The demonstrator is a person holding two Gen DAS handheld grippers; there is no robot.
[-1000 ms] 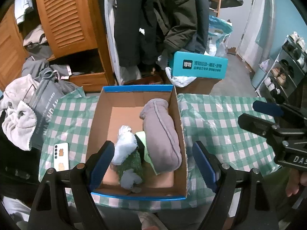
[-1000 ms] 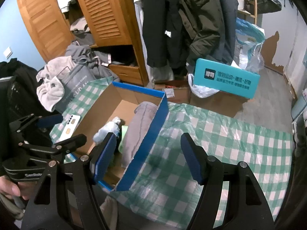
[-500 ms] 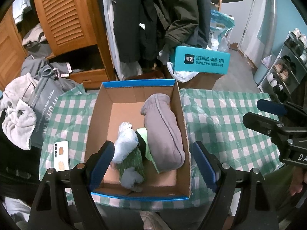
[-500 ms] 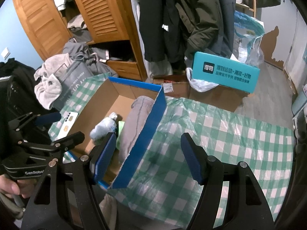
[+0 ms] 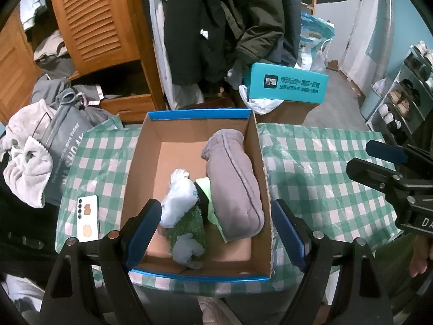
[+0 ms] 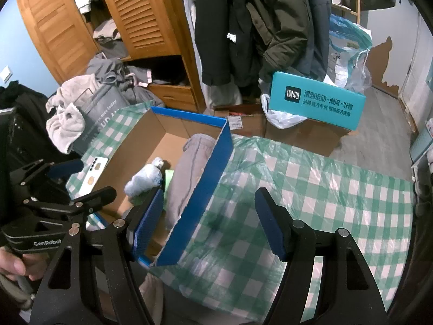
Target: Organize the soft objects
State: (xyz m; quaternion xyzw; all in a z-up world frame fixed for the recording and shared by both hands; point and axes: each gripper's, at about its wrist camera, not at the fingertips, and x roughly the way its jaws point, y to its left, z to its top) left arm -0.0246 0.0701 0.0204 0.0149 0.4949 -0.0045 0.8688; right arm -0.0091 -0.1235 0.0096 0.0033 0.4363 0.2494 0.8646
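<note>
Tablecloth (image 5: 311,162) in green-and-white check under clear plastic covers the table, with a white phone (image 5: 88,218) at 9 o'clock of the blue-edged cardboard box (image 5: 201,115). Inside the box lie a grey mitten (image 5: 232,187) at 3 o'clock, touching a pale bundle (image 5: 178,201) and a green fuzzy piece (image 5: 189,226). Left gripper (image 5: 213,233) and right gripper (image 6: 209,222) both gape wide, holding nothing; louvred wooden doors (image 6: 143,13), hanging coats (image 6: 273,19) and a teal box (image 6: 316,104) stand at 12 o'clock.
</note>
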